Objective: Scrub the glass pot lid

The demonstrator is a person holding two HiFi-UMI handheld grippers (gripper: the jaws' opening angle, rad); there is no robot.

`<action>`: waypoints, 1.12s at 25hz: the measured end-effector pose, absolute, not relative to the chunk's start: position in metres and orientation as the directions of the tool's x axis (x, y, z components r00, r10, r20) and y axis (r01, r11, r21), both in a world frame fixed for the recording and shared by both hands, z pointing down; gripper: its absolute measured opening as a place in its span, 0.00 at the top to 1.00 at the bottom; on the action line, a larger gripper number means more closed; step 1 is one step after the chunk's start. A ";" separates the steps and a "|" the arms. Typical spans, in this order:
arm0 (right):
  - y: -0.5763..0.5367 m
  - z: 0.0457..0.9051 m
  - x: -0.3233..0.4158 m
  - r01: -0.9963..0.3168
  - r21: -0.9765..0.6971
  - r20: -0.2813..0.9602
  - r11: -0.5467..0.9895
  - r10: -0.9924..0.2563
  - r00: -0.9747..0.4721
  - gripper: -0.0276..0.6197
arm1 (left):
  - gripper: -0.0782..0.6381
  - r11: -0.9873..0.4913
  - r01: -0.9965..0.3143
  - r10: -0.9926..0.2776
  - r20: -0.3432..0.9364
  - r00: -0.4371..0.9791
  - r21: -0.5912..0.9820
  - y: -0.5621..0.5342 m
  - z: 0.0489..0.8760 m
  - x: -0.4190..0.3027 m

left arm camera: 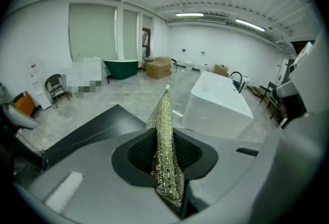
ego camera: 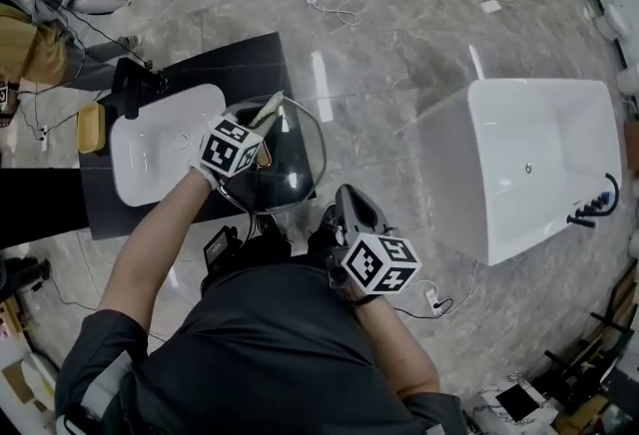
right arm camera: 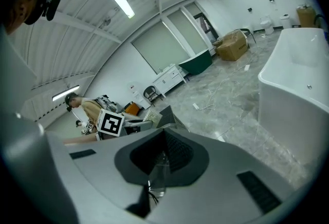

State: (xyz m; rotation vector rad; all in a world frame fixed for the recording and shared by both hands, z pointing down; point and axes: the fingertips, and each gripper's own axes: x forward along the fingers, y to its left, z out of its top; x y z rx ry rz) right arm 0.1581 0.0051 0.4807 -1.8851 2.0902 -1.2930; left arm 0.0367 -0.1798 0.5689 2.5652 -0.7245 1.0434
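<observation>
Scrubbing seems under way: the left gripper [left arm camera: 167, 174] pinches a scrub pad [left arm camera: 165, 135], the right gripper [right arm camera: 154, 165] clamps the glass lid [ego camera: 292, 164]. Next, rub the pad across the glass.

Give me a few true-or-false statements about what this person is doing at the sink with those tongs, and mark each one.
1. The left tongs grip a glittery scrubbing cloth. True.
2. The right tongs are open and empty. False: they are shut on the edge of the glass lid.
3. The glass lid lies inside the white sink. False: it is held up beside the basin, over the edge of the black counter.
4. A white bathtub stands on the floor to the person's right. True.
5. The scrubbing cloth is at the lid's far side, seen from the head view. True.
</observation>
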 end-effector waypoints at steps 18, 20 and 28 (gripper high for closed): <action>-0.026 0.483 0.080 -0.823 -0.568 0.516 0.005 -0.777 -0.361 0.95 | 0.79 -0.931 -0.286 -0.348 0.789 0.507 -0.227 -0.182 0.617 -0.084; -0.020 0.485 0.090 -0.820 -0.572 0.521 -0.032 -0.786 -0.332 0.95 | 0.79 -0.947 -0.228 -0.315 0.797 0.515 -0.227 -0.180 0.622 -0.075; -0.006 0.491 0.113 -0.797 -0.593 0.520 -0.108 -0.808 -0.277 0.95 | 0.79 -0.967 -0.164 -0.254 0.816 0.520 -0.197 -0.155 0.644 -0.071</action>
